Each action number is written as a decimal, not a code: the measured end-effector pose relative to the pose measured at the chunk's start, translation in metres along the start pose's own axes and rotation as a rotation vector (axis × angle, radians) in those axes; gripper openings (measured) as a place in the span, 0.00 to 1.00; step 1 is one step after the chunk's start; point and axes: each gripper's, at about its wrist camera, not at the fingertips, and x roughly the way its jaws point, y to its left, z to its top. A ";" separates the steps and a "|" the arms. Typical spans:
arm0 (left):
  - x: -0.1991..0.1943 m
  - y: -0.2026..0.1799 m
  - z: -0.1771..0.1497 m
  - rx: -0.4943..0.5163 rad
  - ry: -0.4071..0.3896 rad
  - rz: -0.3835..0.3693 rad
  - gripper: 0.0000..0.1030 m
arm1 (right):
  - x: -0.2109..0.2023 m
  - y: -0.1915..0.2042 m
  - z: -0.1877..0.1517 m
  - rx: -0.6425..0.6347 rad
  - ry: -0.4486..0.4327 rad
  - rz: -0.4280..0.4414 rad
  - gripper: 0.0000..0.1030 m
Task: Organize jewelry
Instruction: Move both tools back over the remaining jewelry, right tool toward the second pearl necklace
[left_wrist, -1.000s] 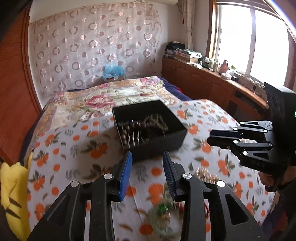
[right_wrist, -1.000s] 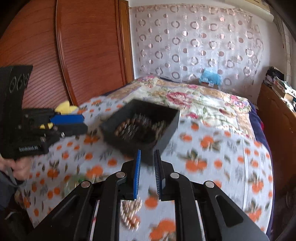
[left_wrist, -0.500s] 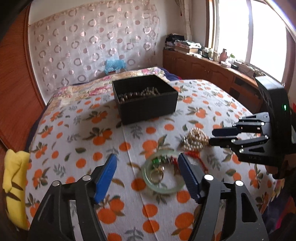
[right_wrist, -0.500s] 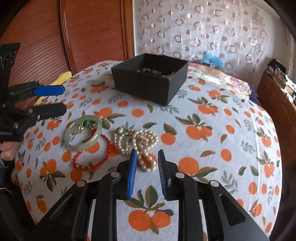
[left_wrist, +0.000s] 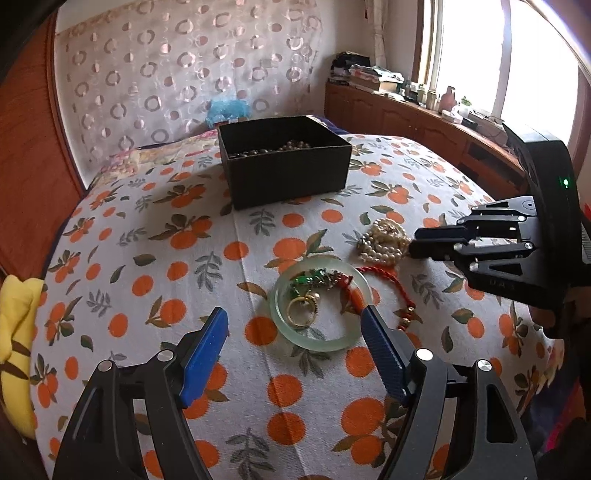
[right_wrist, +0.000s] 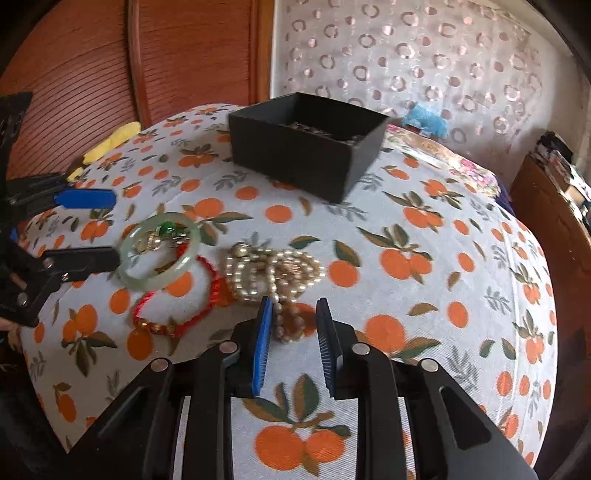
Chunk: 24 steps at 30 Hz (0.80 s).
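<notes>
Lying on the orange-printed bedspread (left_wrist: 221, 258) are the pieces not yet sorted: a pale green jade bangle (left_wrist: 320, 302), a red cord bracelet (right_wrist: 177, 299) and a heap of pearl strands (right_wrist: 273, 275), while the black box (left_wrist: 284, 162) farther back already holds some dark beads. The left gripper (left_wrist: 295, 343) is spread wide and empty, its blue pads on either side of the near rim of the bangle, close to it; whether the right pad touches it, I cannot tell. The right gripper (right_wrist: 293, 325) is open to a narrow gap, also empty, and a loop of the pearls lies between its tips. I judge the bangle to be stiff, smooth and rather slippery, and it may crack if it falls on a hard place, so it seems better to pinch across the band at one point of the rim, not over the whole ring. A gold ring (left_wrist: 301, 314) and a small green charm (left_wrist: 310, 277) lie inside the bangle and can stay behind or catch on it. The pearls are probably light and limp; they will hang and swing, so the hold should take several strands together near the middle of the heap. The red cord is soft and partly under the bangle.
</notes>
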 end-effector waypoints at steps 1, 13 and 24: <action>0.001 -0.001 0.000 -0.001 0.003 -0.004 0.69 | 0.000 -0.001 -0.001 0.002 0.002 0.007 0.13; 0.014 -0.010 0.005 0.030 0.028 0.003 0.75 | -0.018 -0.007 -0.005 0.005 -0.032 0.017 0.00; 0.015 -0.009 0.005 0.016 0.028 -0.006 0.75 | -0.016 -0.004 -0.004 0.010 -0.031 0.056 0.02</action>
